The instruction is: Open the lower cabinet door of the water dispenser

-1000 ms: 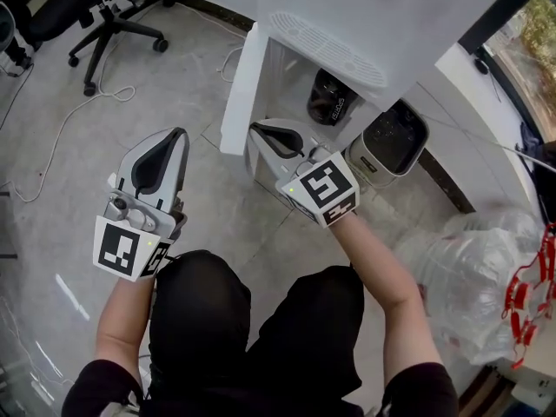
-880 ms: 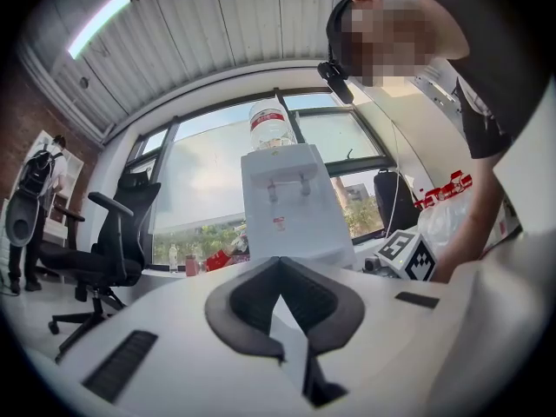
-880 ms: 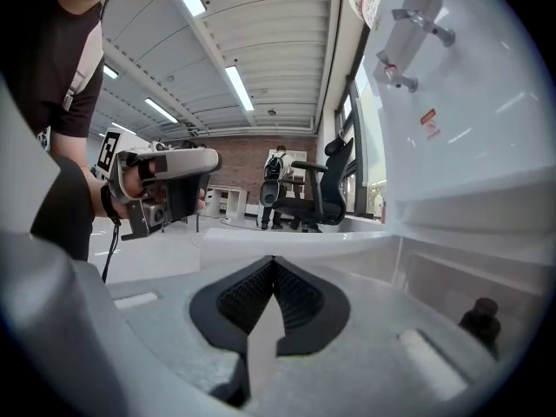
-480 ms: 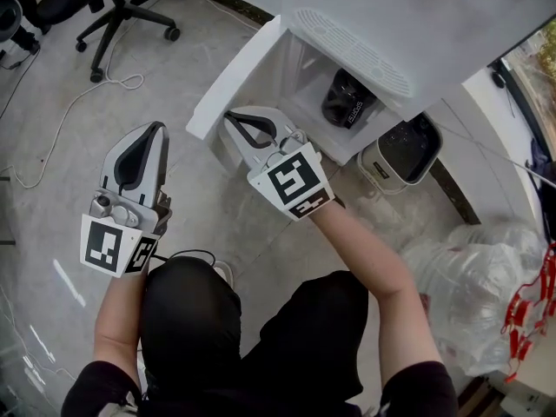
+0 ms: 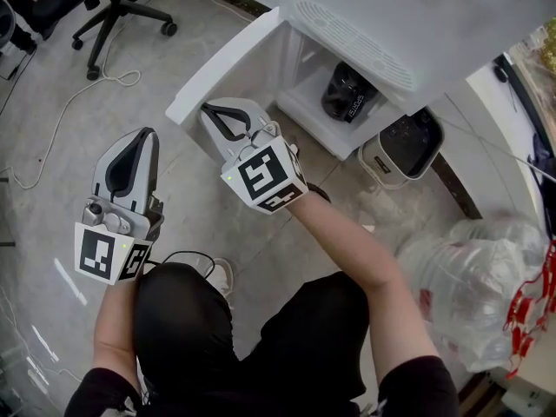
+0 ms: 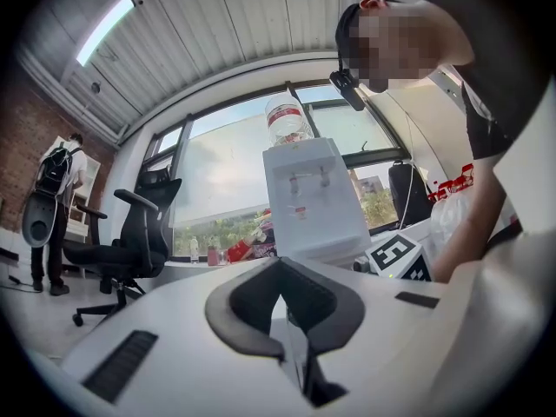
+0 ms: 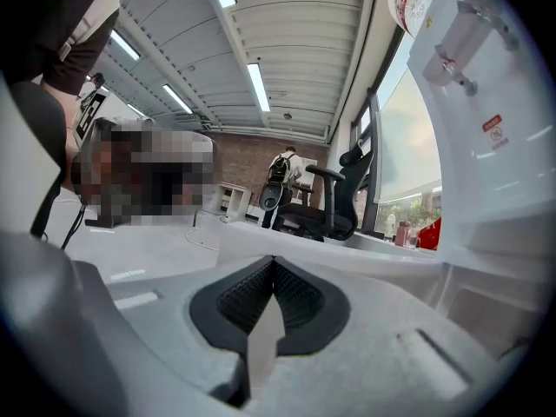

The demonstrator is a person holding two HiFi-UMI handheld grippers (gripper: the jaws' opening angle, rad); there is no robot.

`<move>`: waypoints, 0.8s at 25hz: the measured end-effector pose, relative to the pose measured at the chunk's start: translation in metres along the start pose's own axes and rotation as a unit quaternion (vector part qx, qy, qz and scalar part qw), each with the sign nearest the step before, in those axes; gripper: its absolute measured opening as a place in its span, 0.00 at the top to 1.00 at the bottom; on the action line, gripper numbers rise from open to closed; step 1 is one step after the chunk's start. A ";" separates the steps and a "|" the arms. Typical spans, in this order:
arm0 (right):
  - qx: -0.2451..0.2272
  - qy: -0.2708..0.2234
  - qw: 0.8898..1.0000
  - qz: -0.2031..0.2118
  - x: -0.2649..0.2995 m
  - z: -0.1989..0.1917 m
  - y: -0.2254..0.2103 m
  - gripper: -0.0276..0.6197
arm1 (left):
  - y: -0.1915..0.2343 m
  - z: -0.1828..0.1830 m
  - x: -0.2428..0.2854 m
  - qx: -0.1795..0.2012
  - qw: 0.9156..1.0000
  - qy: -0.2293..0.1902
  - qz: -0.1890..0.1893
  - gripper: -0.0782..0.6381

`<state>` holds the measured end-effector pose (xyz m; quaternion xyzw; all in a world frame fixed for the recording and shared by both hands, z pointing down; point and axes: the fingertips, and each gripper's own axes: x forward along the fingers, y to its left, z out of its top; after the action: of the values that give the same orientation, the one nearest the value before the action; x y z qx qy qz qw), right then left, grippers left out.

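Left gripper: jaws closed on nothing; we hold it over the floor, well apart from the door.
Lower cabinet door: swung wide from the water dispenser, its free edge toward our left.
Right gripper: jaws closed, nothing between them; the tip lies at the door's inner face, near its lower edge. We cannot tell whether it touches.
Compartment: open, with a dark container standing inside.
Risk, slip: we judge this a push with no grip, so the tip could slide off the edge and the door swing back.
Risk, overswing: pushing further could strain the hinge.
Risk, dispenser: sideways force could shift the whole unit.
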<state>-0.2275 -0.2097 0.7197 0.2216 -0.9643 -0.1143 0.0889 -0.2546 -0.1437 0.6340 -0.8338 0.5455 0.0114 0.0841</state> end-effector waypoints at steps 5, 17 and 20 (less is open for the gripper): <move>-0.010 0.022 0.999 0.020 0.018 -0.010 0.009 0.95 | 0.003 0.002 -0.005 0.002 1.000 0.001 0.007 0.88; -0.002 0.035 0.999 -0.021 -0.020 -0.026 -0.029 0.95 | -0.025 0.005 0.015 -0.008 1.000 -0.006 -0.023 0.88; 0.020 0.044 0.998 -0.042 -0.040 -0.038 -0.045 0.95 | -0.039 0.007 0.024 -0.011 0.999 -0.011 -0.037 0.88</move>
<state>-0.1654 -0.2387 0.7397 0.2688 -0.9513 -0.0890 0.1215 -0.2085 -0.1494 0.6289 -0.8539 0.5135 0.0233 0.0817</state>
